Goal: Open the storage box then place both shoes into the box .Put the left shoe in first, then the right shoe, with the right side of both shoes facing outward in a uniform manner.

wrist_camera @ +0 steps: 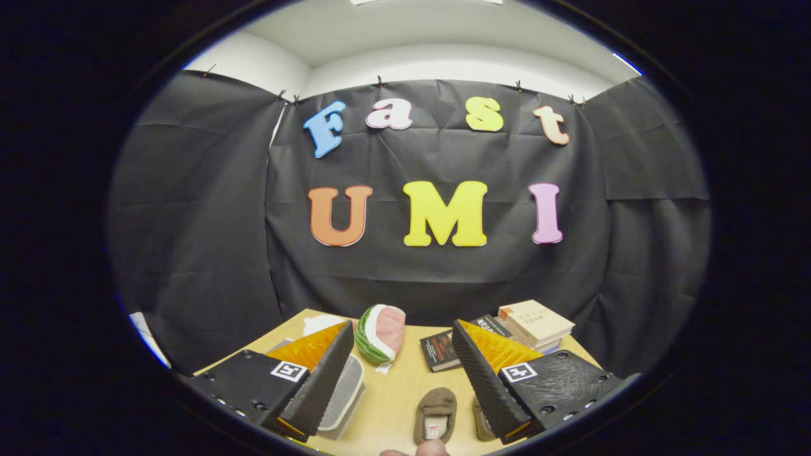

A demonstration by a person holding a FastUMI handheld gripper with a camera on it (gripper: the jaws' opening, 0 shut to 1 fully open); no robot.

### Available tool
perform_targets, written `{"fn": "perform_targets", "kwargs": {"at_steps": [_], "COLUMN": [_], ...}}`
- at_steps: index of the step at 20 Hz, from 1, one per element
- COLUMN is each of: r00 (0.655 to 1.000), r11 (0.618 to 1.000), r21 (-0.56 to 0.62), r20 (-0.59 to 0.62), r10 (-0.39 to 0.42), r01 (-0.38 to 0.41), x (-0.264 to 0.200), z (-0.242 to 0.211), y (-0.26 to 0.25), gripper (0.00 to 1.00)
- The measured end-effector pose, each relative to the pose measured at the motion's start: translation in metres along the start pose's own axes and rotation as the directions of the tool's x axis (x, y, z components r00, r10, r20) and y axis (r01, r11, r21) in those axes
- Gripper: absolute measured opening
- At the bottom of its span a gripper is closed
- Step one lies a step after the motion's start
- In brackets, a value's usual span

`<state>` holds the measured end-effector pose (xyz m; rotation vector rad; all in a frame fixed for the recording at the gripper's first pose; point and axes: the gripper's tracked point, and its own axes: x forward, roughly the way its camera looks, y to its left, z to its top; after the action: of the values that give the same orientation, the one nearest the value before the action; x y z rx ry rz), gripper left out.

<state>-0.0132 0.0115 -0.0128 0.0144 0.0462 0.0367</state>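
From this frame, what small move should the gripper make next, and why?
Probably swing toward the storage box, since it must be opened first. The gripper is open and holds nothing, the box lies behind one finger, and both shoes still sit on the table.

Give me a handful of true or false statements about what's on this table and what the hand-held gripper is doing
1. The hand-held gripper is spread open with nothing between its fingers. True.
2. A brown shoe lies on the wooden table between the fingers. True.
3. The watermelon-slice toy is clamped by both fingers. False: it rests on the table beyond the fingers, untouched.
4. The stack of books sits behind the right finger. True.
5. The white box stands on top of the books. False: it sits on the table beside the left finger, partly hidden by it.
6. Both shoes are already in the box. False: the brown shoe lies on the table.
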Motion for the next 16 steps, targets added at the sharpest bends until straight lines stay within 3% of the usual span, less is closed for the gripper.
{"fn": "perform_targets", "kwargs": {"at_steps": [9,16], "r00": [0.992,0.947], "r11": [0.996,0.971], "r21": [0.09,0.226], "r20": [-0.118,-0.29], "r10": [0.04,0.138], "r01": [-0.03,-0.072], "x": [0.004,0.027], "z": [-0.056,-0.138], "y": [0.019,0.054], "gripper": [0.95,0.95]}}
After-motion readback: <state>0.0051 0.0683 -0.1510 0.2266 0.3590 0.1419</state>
